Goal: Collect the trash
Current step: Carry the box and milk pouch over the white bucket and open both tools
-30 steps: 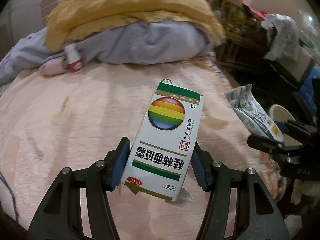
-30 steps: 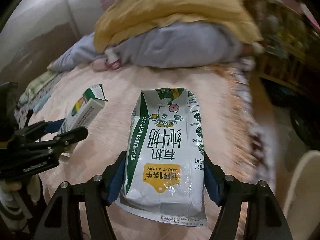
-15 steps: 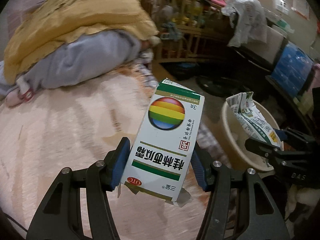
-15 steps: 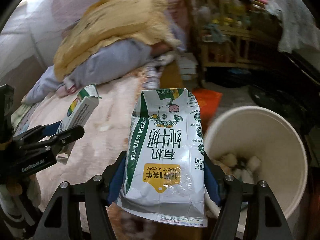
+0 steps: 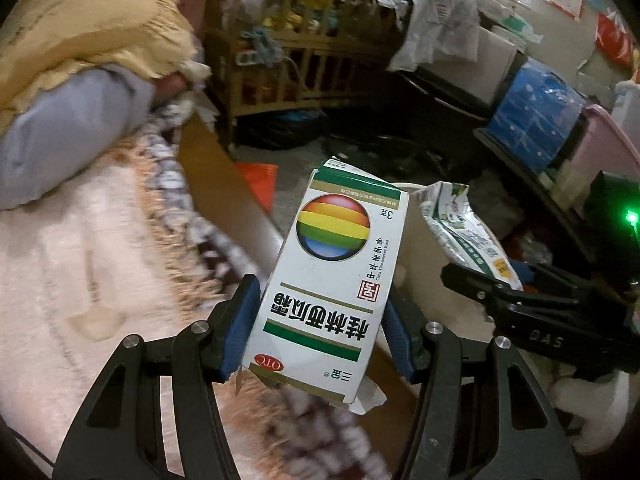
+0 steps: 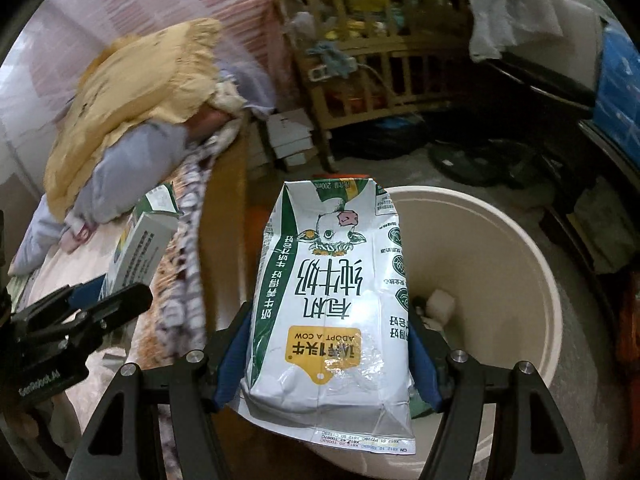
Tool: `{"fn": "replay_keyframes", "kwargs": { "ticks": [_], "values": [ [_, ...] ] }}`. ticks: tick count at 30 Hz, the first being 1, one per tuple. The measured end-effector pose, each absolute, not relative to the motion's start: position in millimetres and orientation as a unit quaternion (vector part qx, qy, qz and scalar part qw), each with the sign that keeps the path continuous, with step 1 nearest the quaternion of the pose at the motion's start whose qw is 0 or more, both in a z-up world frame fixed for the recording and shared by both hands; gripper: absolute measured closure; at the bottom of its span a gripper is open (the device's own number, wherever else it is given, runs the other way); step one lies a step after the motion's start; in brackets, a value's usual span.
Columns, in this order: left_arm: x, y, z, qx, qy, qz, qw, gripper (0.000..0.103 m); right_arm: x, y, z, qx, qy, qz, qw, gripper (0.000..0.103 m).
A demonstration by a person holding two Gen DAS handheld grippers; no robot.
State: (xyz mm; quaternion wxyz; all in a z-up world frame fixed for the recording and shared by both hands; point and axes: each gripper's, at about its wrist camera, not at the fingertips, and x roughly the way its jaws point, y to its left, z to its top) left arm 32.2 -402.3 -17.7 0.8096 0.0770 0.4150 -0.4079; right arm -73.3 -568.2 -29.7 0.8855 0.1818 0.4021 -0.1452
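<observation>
My left gripper (image 5: 318, 328) is shut on a white and green medicine box (image 5: 332, 280) with a rainbow ball, held over the bed's edge. It also shows at the left of the right wrist view (image 6: 140, 252). My right gripper (image 6: 330, 350) is shut on a crumpled white and green milk carton (image 6: 332, 300), held above the rim of a cream trash bin (image 6: 520, 280). The carton (image 5: 460, 228) and right gripper (image 5: 488, 288) show at the right of the left wrist view, with the bin (image 5: 416, 240) partly hidden behind the medicine box. Some white trash (image 6: 440, 304) lies inside the bin.
The bed's pink blanket (image 5: 80, 260) with a fringed edge is at left, with a yellow and grey bedding pile (image 5: 80, 80). A wooden crib (image 5: 300, 60) full of clutter stands behind. Blue and pink boxes (image 5: 536, 116) sit at right. The floor is cluttered.
Both grippers have swung right, off the bed toward the floor side. The trash bin has come into view and now sits right under the milk carton. Both grips are unchanged.
</observation>
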Motion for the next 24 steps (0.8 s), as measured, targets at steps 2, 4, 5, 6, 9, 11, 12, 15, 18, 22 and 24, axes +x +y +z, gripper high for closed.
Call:
{"fn": "replay_keyframes", "kwargs": {
  "ticks": [2, 4, 5, 6, 9, 11, 12, 15, 18, 22, 24],
  "values": [
    [30.9, -412.8, -20.4, 0.076, 0.418, -0.415, 0.805, 0.045, -75.1, -578.0, -31.9, 0.188, 0.402, -0.157, 0.882, 0.035],
    [30.7, -421.9, -24.0, 0.076, 0.422, -0.422, 0.799, 0.045, -77.4, -586.9, -34.1, 0.197, 0.402, -0.164, 0.879, 0.035],
    [30.7, -425.8, -25.5, 0.076, 0.425, -0.425, 0.795, 0.045, -78.9, -591.1, -35.4, 0.201, 0.402, -0.167, 0.878, 0.035],
    [30.7, -428.8, -27.0, 0.075, 0.427, -0.429, 0.793, 0.045, -79.6, -595.0, -36.8, 0.204, 0.401, -0.170, 0.877, 0.035],
    [28.7, -437.8, -31.5, 0.074, 0.431, -0.435, 0.787, 0.044, -82.1, -604.0, -41.4, 0.216, 0.401, -0.177, 0.872, 0.035],
    [28.1, -441.9, -34.1, 0.068, 0.435, -0.441, 0.782, 0.044, -82.9, -608.8, -44.0, 0.222, 0.402, -0.180, 0.870, 0.035],
    [28.2, -443.2, -35.4, 0.065, 0.438, -0.444, 0.779, 0.044, -83.7, -610.1, -44.5, 0.223, 0.402, -0.181, 0.870, 0.035],
    [27.6, -446.0, -35.8, 0.058, 0.439, -0.450, 0.776, 0.044, -85.7, -613.8, -45.2, 0.227, 0.398, -0.187, 0.869, 0.035],
    [28.5, -445.8, -35.0, 0.053, 0.439, -0.453, 0.774, 0.044, -87.5, -616.4, -44.7, 0.230, 0.396, -0.192, 0.868, 0.035],
    [28.9, -442.2, -34.6, 0.052, 0.437, -0.452, 0.776, 0.041, -89.3, -618.0, -44.1, 0.234, 0.392, -0.195, 0.868, 0.035],
    [29.0, -440.4, -35.1, 0.053, 0.438, -0.450, 0.776, 0.041, -89.3, -617.4, -44.6, 0.234, 0.392, -0.194, 0.868, 0.035]
  ]
}}
